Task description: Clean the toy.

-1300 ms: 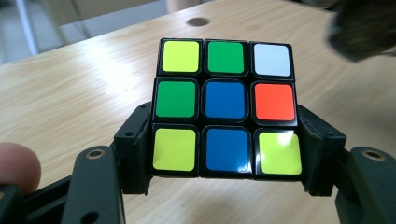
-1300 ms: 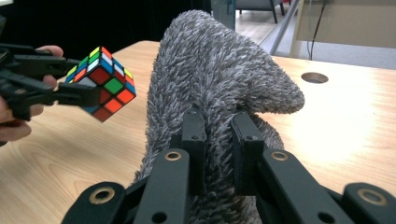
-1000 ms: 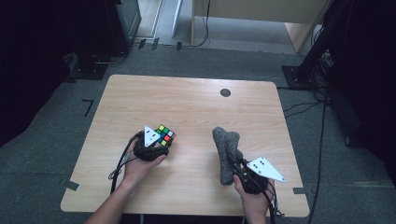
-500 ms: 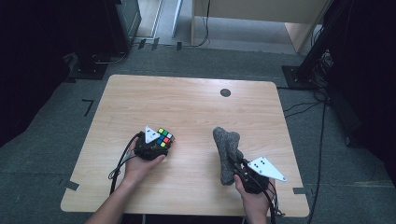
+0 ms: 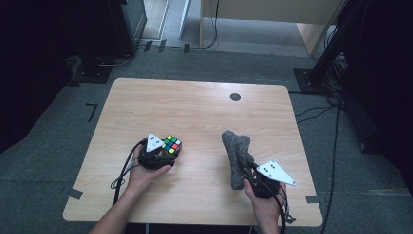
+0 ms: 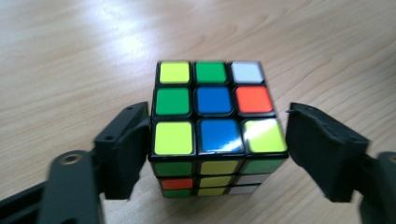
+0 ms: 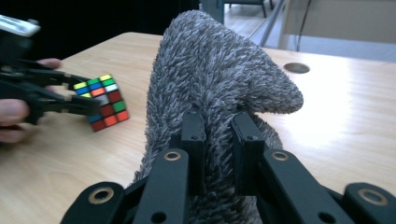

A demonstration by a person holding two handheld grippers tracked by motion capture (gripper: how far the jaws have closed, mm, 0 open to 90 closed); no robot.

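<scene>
A scrambled colour cube [image 6: 217,126] rests on the wooden table [image 5: 195,112], left of centre [image 5: 171,145]. My left gripper [image 5: 167,152] straddles it. Its jaws have just been opening, and in the left gripper view [image 6: 219,128] the right jaw stands clear of the cube's side. The cube stays between them on the tabletop. A grey fuzzy sock [image 5: 236,148] stands bunched up at the right. My right gripper [image 5: 245,169] is shut on its lower part, the two jaws [image 7: 219,128] pinching the fabric [image 7: 210,60]. The cube [image 7: 102,101] and the left gripper [image 7: 56,100] show beyond it.
A small black round hole [image 5: 235,96] sits near the table's far edge, also visible past the sock [image 7: 296,67]. Cables trail from both grippers over the near edge. Dark stands and cables lie on the floor around the table.
The left gripper's jaws have spread apart from the cube, which stays where it was. The right gripper and the sock have not moved.
</scene>
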